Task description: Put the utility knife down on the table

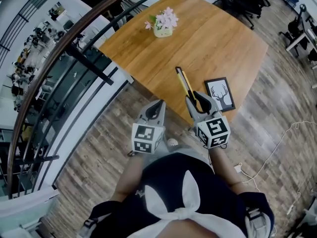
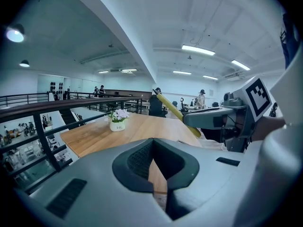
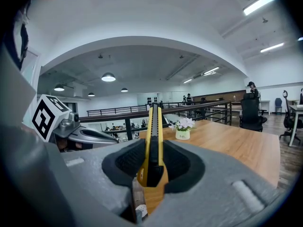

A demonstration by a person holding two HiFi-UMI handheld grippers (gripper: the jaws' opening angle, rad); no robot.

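A yellow and black utility knife [image 1: 184, 81] juts forward from my right gripper [image 1: 194, 102], whose jaws are shut on its rear end. Its front end hangs above the near edge of the wooden table [image 1: 208, 38]. In the right gripper view the knife [image 3: 154, 136] stands on edge between the black pads and points toward the table. My left gripper [image 1: 159, 103] hovers beside it, short of the table edge, shut with nothing in it. From the left gripper view [image 2: 158, 167] the knife [image 2: 175, 112] rises at a slant out of the right gripper [image 2: 208, 117].
A small white pot of pink flowers [image 1: 163, 28] stands at the table's far left. A framed deer picture [image 1: 220, 94] lies near the front corner, right of the knife. A dark railing [image 1: 74, 53] runs along the left. Office chairs [image 1: 247, 1] stand beyond the table.
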